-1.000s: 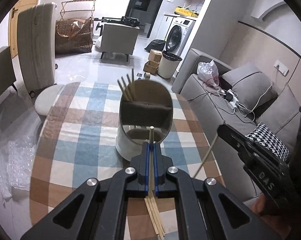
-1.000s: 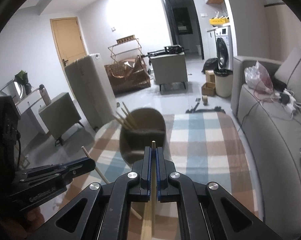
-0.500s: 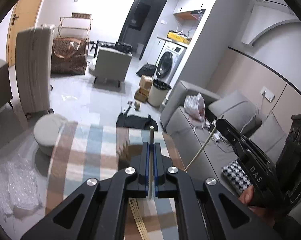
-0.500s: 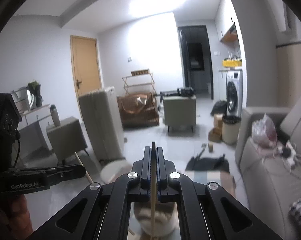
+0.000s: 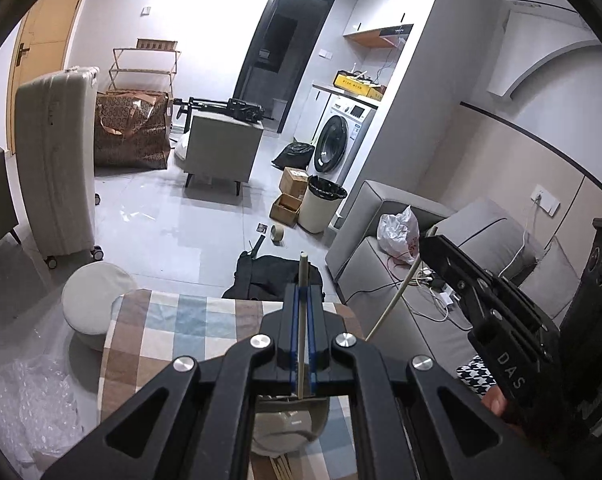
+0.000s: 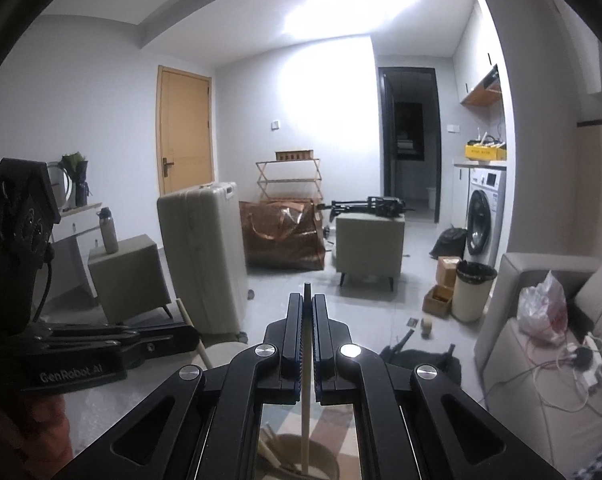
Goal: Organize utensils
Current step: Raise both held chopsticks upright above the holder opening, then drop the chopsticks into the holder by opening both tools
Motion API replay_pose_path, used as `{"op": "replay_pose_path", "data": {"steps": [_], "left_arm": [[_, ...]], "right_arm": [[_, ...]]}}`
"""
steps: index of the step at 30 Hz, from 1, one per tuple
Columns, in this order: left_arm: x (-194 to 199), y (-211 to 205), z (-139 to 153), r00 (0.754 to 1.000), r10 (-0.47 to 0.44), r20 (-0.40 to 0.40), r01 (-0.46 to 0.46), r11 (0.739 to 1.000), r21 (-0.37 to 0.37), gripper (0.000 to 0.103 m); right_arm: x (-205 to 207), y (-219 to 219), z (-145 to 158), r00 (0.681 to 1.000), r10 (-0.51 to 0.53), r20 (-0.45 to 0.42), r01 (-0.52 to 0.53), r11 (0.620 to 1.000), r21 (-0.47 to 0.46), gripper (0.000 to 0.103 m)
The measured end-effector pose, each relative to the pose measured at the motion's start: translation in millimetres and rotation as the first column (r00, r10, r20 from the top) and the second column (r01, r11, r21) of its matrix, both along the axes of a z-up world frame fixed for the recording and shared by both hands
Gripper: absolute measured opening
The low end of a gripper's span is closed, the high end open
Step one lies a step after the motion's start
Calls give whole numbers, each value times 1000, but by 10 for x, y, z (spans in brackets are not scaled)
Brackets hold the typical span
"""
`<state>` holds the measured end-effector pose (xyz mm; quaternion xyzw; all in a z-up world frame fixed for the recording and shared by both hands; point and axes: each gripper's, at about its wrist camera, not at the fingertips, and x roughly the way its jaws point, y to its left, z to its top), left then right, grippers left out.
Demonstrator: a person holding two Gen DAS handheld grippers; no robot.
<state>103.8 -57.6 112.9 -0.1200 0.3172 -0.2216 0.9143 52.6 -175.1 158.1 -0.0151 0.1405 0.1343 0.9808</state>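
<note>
Above holder [image 6: 301, 458]; left gripper [image 5: 301, 308], right gripper [image 6: 308, 320] each clamp one chopstick [image 5: 302, 280]

Tablecloth [image 5: 173, 320] checked blue, brown and cream; pale wooden chopstick [image 5: 302, 320]; grey sofa [image 5: 385, 276]; black-and-white houndstooth cushion [image 5: 475, 372]; orange door [image 6: 183, 128].

Checked tablecloth [image 5: 173, 328] over the table, utensil holder [image 5: 289, 428] on it.

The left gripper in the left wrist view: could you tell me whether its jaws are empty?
No, the left gripper is shut on a chopstick.
</note>
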Motion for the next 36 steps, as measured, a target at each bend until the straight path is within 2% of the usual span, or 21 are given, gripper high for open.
{"op": "replay_pose_path", "data": {"steps": [8, 14, 17, 23, 28, 31, 32, 33, 34, 36], "left_arm": [[233, -8, -284, 999, 3, -39, -3, 1000, -2, 0], [276, 39, -427, 998, -3, -69, -1, 998, -58, 0], [265, 34, -485, 997, 0, -81, -5, 998, -62, 0], [259, 23, -595, 993, -2, -122, -6, 998, -59, 0], [290, -22, -684, 982, -44, -181, 33, 997, -64, 0], [314, -24, -706, 970, -46, -240, 34, 998, -57, 0], [315, -3, -700, 967, -41, -253, 28, 998, -56, 0], [311, 19, -706, 965, -39, -260, 26, 998, -55, 3], [297, 41, -683, 963, -33, -269, 22, 999, -45, 6], [255, 99, -645, 963, -3, -269, -4, 1000, -25, 29]], "right_arm": [[317, 1, -317, 999, 12, -47, -13, 999, -32, 3], [413, 63, -578, 995, 69, -69, -75, 994, -81, 3], [431, 77, -689, 993, 78, -90, -88, 991, -103, 3], [482, 124, -876, 981, 119, -153, -137, 984, -117, 3], [523, 140, -1029, 964, 133, -229, -162, 980, -113, 4], [538, 87, -1087, 953, 133, -271, -158, 985, -74, 14], [540, 54, -1097, 954, 120, -276, -143, 988, -65, 26], [532, 19, -1100, 953, 109, -281, -129, 990, -52, 35], [509, -23, -1098, 953, 103, -285, -118, 992, -36, 36], [432, -125, -1081, 954, 89, -286, -95, 995, -10, 37]]}}
